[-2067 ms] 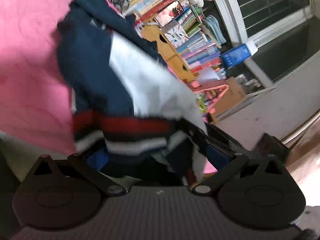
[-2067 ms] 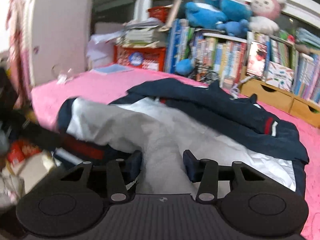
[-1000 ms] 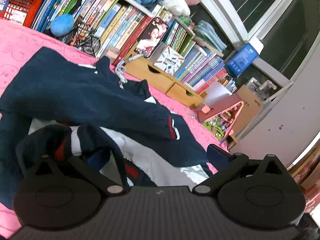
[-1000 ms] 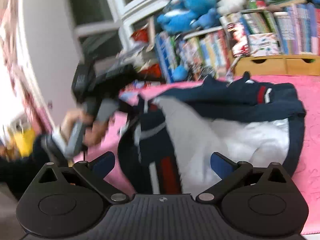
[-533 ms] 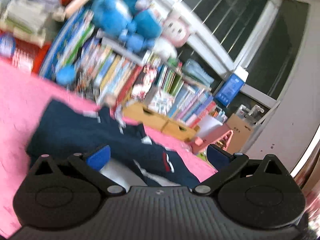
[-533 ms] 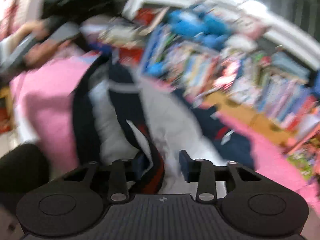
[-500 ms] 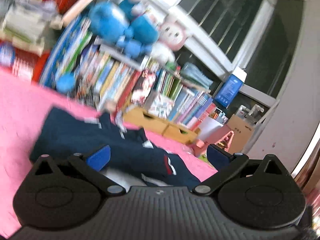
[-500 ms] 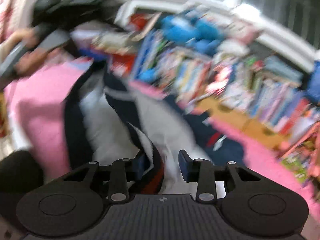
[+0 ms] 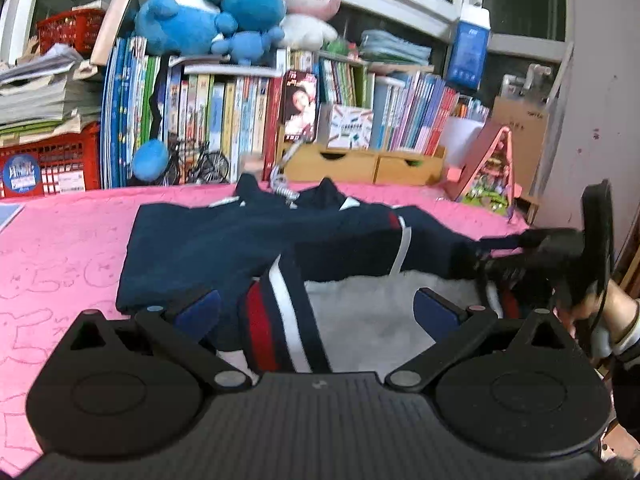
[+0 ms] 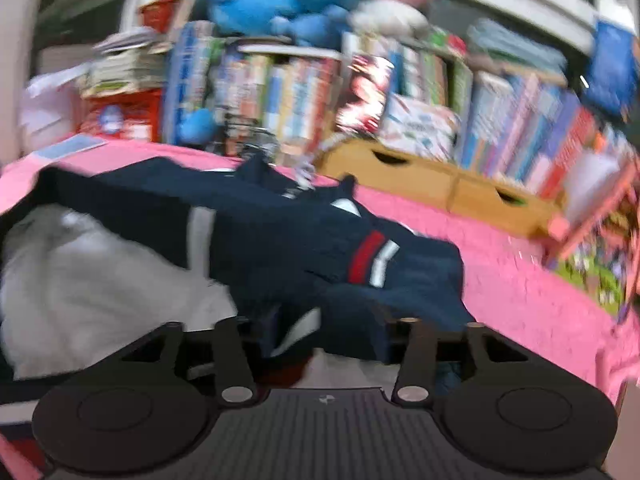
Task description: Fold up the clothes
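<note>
The navy jacket is spread on the pink bed, white lining up at the near side. The left gripper is held wide, released, its striped cuff lying between the fingers untouched. The right gripper – jaws just opening – has cloth bunched between them; grip cannot be told.

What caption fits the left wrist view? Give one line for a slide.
Open left gripper over a navy jacket with white lining on a pink bedspread, bookshelf behind.
</note>
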